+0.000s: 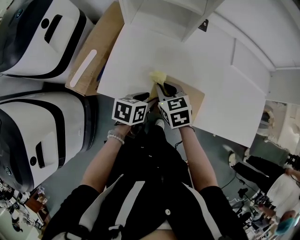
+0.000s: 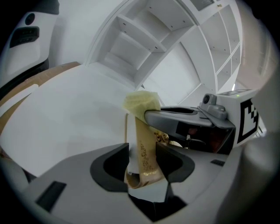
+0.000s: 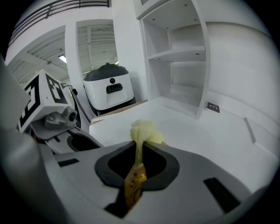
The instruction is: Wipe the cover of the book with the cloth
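Left gripper (image 2: 142, 165) jaws clamp book (image 2: 145, 146) edge-on, long axis toward shelves (image 2: 144, 39) — right gripper (image 3: 138, 162) jaws pinch cloth (image 3: 145, 131).

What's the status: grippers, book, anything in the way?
Left gripper shut on book. Right gripper shut on cloth, cloth against the book. Nothing in the way.

R tool (image 3: 139, 149) jaws pinch yellow cloth (image 3: 146, 131) by book (image 3: 133, 189).

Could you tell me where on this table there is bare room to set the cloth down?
The white table is bare from the cloth up to the shelf unit and left to the brown board; also right of the book. The near edge is crowded: left gripper and right gripper meet at the book.
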